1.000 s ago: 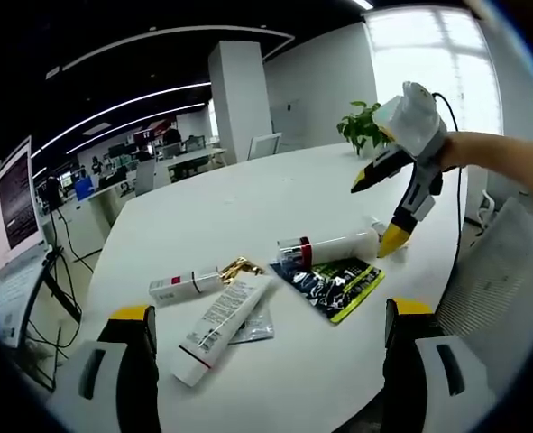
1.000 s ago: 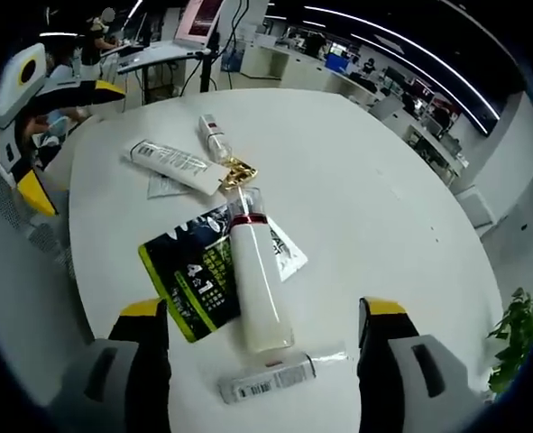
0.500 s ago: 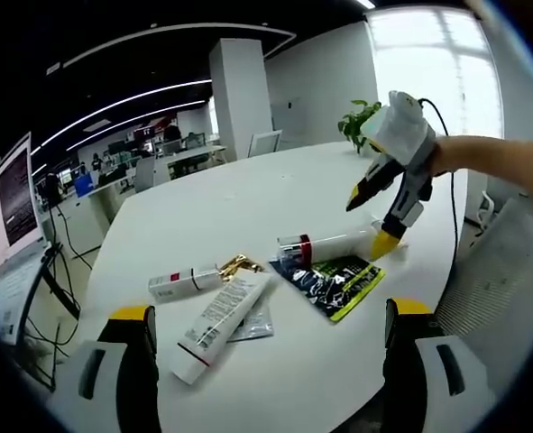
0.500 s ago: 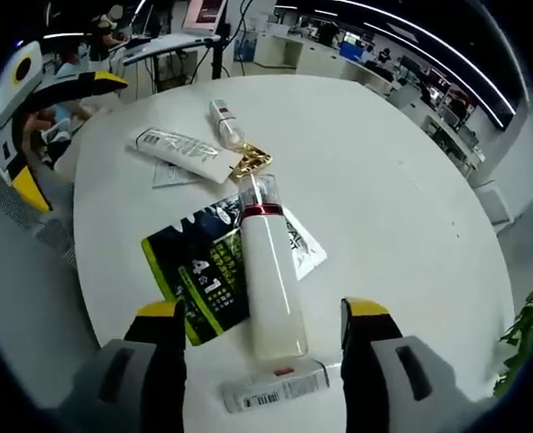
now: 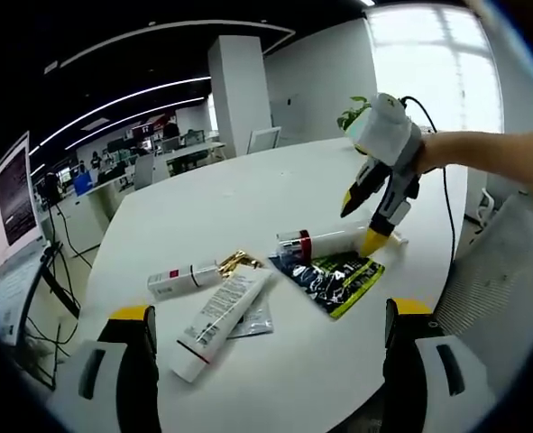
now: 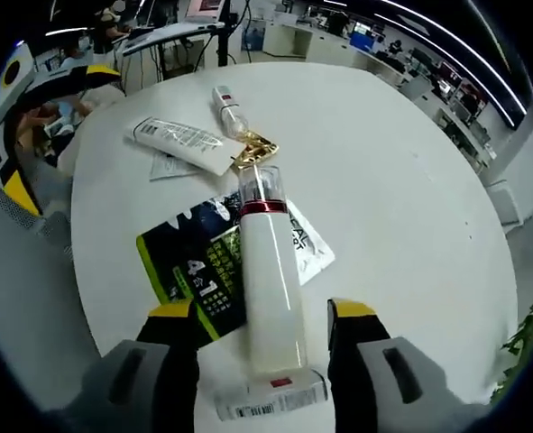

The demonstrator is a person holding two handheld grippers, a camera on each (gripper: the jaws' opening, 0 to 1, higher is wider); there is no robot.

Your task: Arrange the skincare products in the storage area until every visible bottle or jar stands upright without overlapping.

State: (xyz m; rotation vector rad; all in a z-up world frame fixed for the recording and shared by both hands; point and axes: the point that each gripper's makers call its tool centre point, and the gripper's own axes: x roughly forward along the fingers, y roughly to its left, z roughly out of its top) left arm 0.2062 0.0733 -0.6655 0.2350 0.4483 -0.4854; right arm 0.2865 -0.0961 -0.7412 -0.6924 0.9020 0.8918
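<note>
The white bottle [image 6: 269,287] lies on its side between the spread jaws of the right gripper [image 6: 261,314], base toward the camera, so the jaws straddle its lower body, apparently lined up for a grasp to stand it upright (my reading, nothing is pinched yet). It is a plain white cylinder with a red band and a clear cap, resting across a dark sachet [image 6: 198,271] on the white table [image 6: 401,180]. A small barcoded tube [image 6: 271,398] lies near its base. Farther off lie a white tube [image 6: 183,144] with a gold cap and a small bottle [image 6: 223,102]. The left gripper [image 5: 264,316] hangs spread and empty above the table.
</note>
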